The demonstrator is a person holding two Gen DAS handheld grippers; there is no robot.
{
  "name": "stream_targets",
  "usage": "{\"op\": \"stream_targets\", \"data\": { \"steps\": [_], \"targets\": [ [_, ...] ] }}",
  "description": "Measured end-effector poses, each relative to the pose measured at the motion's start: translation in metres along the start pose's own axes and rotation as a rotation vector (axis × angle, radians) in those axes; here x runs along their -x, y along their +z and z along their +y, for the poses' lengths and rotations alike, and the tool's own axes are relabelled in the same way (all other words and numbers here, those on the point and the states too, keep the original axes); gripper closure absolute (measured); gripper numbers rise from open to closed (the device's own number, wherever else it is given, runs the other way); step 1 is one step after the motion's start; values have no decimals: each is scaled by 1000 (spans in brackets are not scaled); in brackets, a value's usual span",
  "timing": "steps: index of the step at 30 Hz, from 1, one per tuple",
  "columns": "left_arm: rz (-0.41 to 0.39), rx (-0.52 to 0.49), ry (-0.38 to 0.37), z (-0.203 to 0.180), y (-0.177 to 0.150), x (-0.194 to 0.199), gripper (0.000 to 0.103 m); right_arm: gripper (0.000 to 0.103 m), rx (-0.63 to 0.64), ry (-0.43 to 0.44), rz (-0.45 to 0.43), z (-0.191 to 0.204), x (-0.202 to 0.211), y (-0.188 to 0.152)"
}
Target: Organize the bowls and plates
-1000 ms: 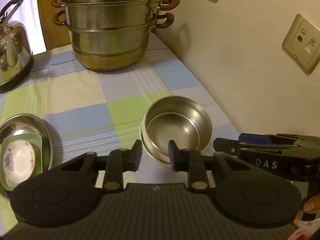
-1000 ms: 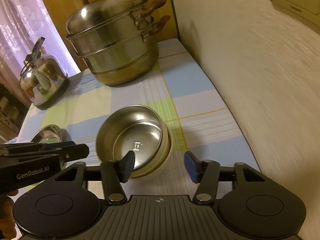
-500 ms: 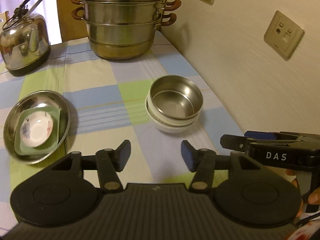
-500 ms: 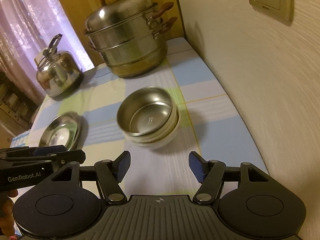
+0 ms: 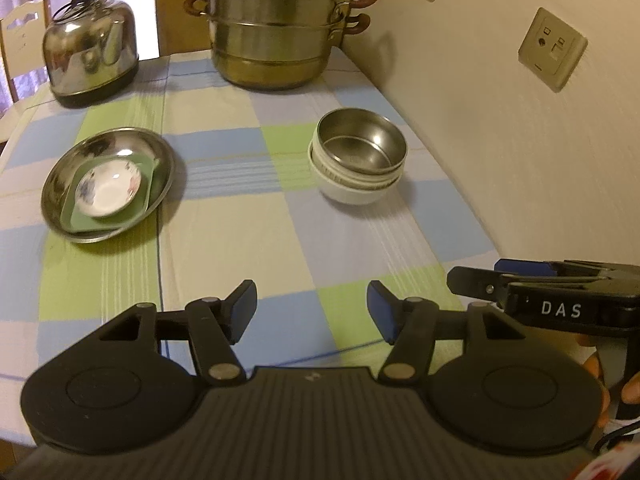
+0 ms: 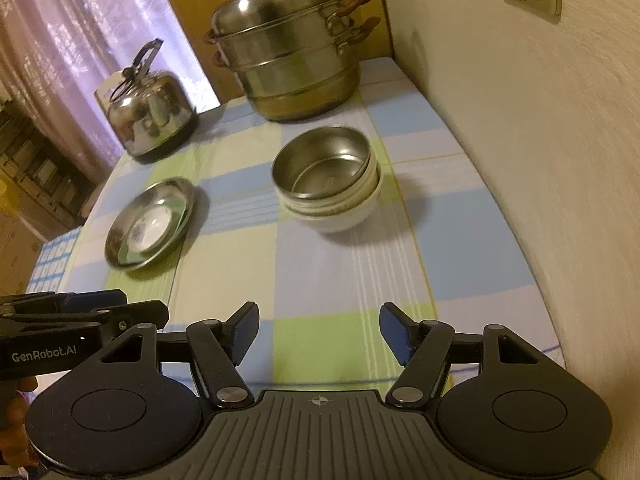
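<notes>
A steel bowl sits nested on top of stacked white bowls on the checked tablecloth near the right wall; the stack also shows in the right wrist view. To the left, a steel plate holds a green dish with a small white floral saucer on it; the plate also shows in the right wrist view. My left gripper is open and empty, well back from the bowls. My right gripper is open and empty, also well back.
A large steel steamer pot stands at the back by the wall. A steel kettle stands at the back left. The wall with sockets runs along the table's right edge. A chair is beyond the far left corner.
Both grippers have pulled back and up from the bowl stack and opened wider. The steel bowl stays nested on the white bowls.
</notes>
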State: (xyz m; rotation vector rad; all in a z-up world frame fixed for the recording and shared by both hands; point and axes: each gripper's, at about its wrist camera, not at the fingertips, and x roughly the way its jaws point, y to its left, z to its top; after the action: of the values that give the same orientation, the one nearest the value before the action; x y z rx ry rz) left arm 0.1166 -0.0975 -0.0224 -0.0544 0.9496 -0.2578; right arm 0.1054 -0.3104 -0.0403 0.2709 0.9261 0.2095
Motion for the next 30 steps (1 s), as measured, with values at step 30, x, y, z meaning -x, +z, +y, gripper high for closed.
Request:
{"op": "stream_targets", "data": {
  "steps": [30],
  "targets": [
    [33, -18, 9, 29, -38, 23, 45, 35, 27, -13, 62, 44, -5, -41]
  ]
}}
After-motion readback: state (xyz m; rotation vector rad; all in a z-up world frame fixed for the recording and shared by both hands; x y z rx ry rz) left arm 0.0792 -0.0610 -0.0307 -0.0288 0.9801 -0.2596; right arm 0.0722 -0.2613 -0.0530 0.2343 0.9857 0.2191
